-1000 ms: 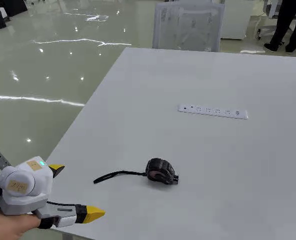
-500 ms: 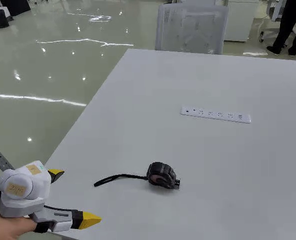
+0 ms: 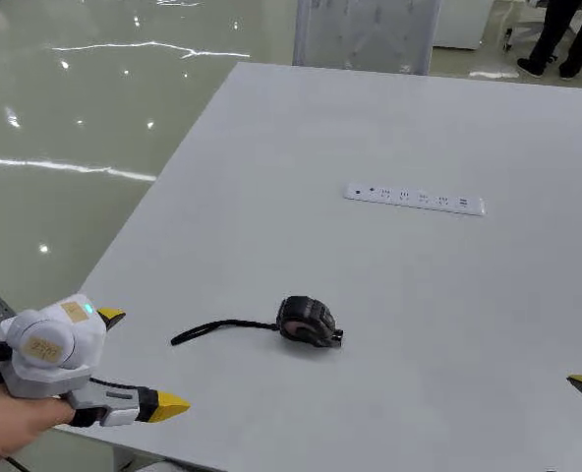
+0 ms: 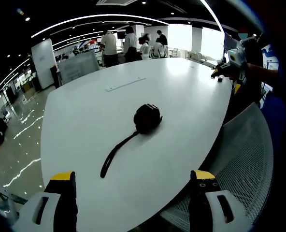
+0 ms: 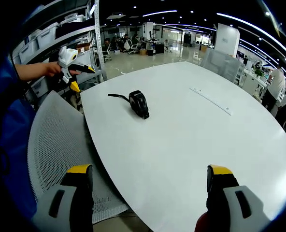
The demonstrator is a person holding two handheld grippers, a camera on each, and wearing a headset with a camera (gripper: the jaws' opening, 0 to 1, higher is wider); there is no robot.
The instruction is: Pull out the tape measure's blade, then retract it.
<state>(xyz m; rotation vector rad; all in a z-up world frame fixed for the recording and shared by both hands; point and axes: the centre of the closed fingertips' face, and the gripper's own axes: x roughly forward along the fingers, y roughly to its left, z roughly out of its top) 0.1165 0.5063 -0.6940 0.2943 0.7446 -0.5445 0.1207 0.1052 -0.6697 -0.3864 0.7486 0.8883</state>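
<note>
Tape measure [image 3: 309,322]: black case lying on the white table [image 3: 370,118], toward the near left edge; blade retracted; clear of both grippers.
Wrist strap [image 3: 220,328]: black, flat on the tabletop, trailing from the case toward the left edge in the head view.
Left gripper [image 4: 132,176]: jaws spread wide, nothing between them; held in a hand [image 3: 6,433] just off the near left corner of the table; yellow tips aimed at the tape measure, well apart from it.
Right gripper [image 5: 149,169]: jaws likewise wide apart and empty; off the near edge, well to the right of the tape measure; one yellow tip at the right border of the head view.
Power strip [image 3: 415,200]: white, flat on the table beyond the tape measure, well apart from it.
Mesh chair [image 5: 56,145]: white seat at the near table edge, below both grippers in the gripper views.
Background: people [image 4: 119,46] standing past the far end of the table.
</note>
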